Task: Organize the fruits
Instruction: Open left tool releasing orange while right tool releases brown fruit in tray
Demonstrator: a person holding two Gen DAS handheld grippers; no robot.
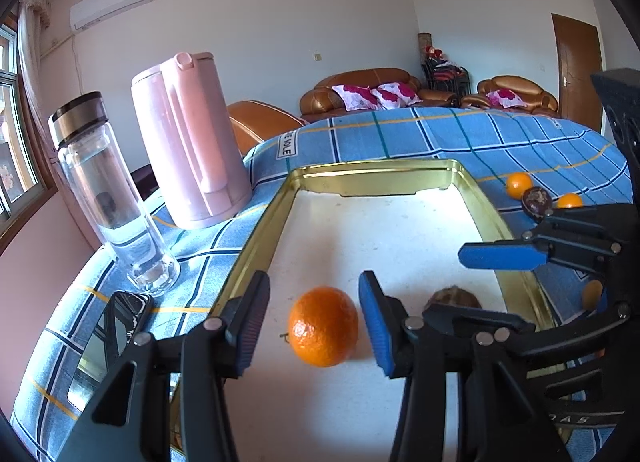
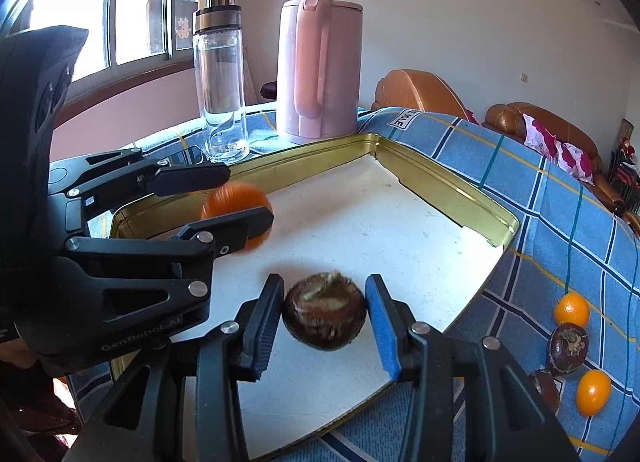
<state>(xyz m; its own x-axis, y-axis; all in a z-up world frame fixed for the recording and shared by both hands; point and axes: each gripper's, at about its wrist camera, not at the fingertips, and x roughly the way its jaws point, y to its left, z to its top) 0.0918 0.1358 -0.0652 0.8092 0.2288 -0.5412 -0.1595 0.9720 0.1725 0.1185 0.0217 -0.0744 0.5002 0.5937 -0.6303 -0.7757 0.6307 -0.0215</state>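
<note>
A gold-rimmed tray [image 1: 486, 202] with a white floor sits on the blue plaid cloth; it also shows in the right wrist view [image 2: 452, 190]. My left gripper [image 1: 314, 328] is open around an orange [image 1: 323, 326] that lies on the tray floor, with gaps on both sides; the orange looks blurred in the right wrist view [image 2: 236, 204]. My right gripper [image 2: 325, 316] stands around a dark brown round fruit [image 2: 324, 315] over the tray, its fingers at or very near the fruit's sides. Loose oranges [image 2: 572, 309] and brown fruits [image 2: 568, 348] lie on the cloth right of the tray.
A pink kettle [image 1: 190, 142] and a clear glass bottle [image 1: 108, 198] stand left of the tray. A dark phone-like object [image 1: 120, 318] lies at the table's left edge. Brown sofas [image 1: 360, 96] stand behind the table.
</note>
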